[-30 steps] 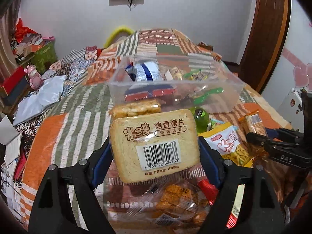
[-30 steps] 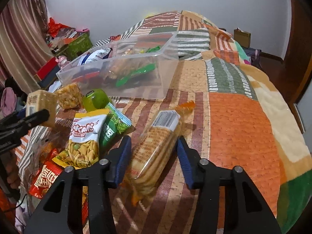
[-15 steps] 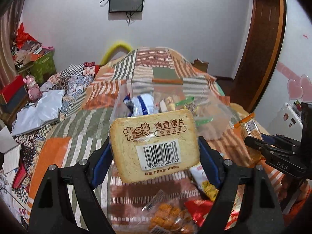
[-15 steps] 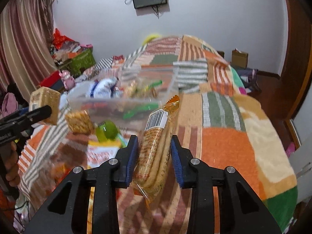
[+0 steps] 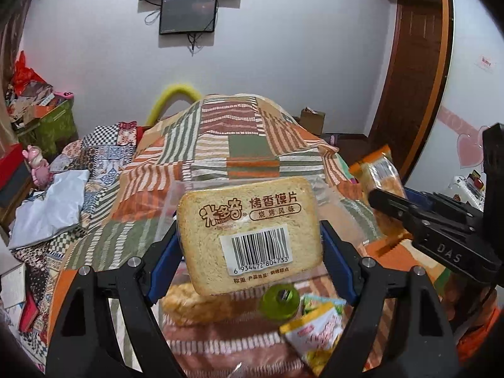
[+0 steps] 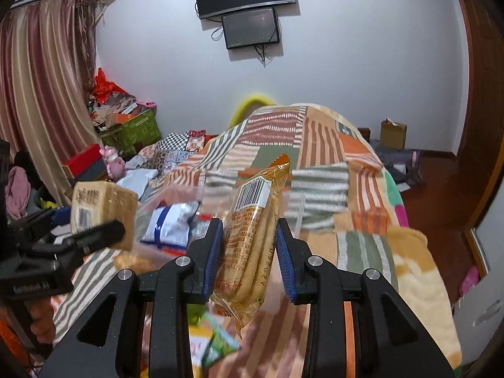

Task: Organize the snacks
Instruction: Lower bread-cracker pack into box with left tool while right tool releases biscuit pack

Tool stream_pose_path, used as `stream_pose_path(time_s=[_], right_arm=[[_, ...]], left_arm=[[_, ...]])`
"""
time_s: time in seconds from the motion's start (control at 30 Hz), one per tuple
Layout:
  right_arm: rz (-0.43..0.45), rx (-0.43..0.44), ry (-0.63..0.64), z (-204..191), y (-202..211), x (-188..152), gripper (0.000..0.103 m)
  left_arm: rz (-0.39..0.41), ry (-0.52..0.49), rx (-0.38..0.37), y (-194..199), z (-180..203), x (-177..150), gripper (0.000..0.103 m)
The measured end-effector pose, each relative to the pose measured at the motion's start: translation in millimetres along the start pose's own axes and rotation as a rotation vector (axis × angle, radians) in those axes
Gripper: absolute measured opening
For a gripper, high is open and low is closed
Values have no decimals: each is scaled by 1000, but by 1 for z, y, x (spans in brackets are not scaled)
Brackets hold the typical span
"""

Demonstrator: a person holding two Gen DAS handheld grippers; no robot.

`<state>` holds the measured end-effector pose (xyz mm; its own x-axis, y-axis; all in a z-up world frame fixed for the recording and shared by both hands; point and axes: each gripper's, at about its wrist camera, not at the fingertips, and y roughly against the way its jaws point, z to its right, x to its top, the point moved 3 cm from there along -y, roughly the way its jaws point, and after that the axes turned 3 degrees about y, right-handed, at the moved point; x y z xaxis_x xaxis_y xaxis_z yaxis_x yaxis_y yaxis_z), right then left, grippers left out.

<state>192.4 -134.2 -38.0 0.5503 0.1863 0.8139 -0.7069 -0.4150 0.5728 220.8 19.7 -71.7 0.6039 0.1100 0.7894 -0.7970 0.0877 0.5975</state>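
The left gripper (image 5: 250,239) is clamped on a toast-slice snack pack (image 5: 249,233), its blue pads (image 5: 163,261) pressing both short sides and holding it barcode-up above the patchwork bed cover (image 5: 220,132). The pack hides most of the clear plastic bin (image 5: 171,195) behind it, of which only a pale wall and rim show. Under the pack, toward the cover's near edge, lie a puffed-rice cake (image 5: 195,305), a green cup (image 5: 278,302) and a yellow snack bag (image 5: 315,337), each partly covered by the pack or the gripper's fingers. To the right, the right gripper (image 6: 249,252) is closed tight on a long orange biscuit packet (image 6: 252,245), held upright and clear of the cover, barcode end up; its lower tail hangs below the pads. In the right wrist view the bin (image 6: 151,208) is blurred; a blue-and-white bag (image 6: 170,223) shows inside, the rest cannot be made out. Packets at the bottom edge are smeared and cut off.
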Motion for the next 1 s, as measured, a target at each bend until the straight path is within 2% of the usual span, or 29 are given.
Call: stream_pose_path(time_s=[0.23, 0.5, 0.73, 1.0], right_arm=[[-57, -23, 26, 6, -42, 7, 31], [-148, -37, 63, 7, -78, -6, 31], [-188, -39, 69, 10, -91, -13, 32], [-201, -20, 49, 12, -90, -14, 32]], left_arm=[[-50, -9, -18, -42, 5, 12, 82], [-121, -14, -22, -91, 3, 15, 82], [-160, -27, -7, -118, 3, 16, 81], [-214, -26, -16, -131, 2, 2, 82]])
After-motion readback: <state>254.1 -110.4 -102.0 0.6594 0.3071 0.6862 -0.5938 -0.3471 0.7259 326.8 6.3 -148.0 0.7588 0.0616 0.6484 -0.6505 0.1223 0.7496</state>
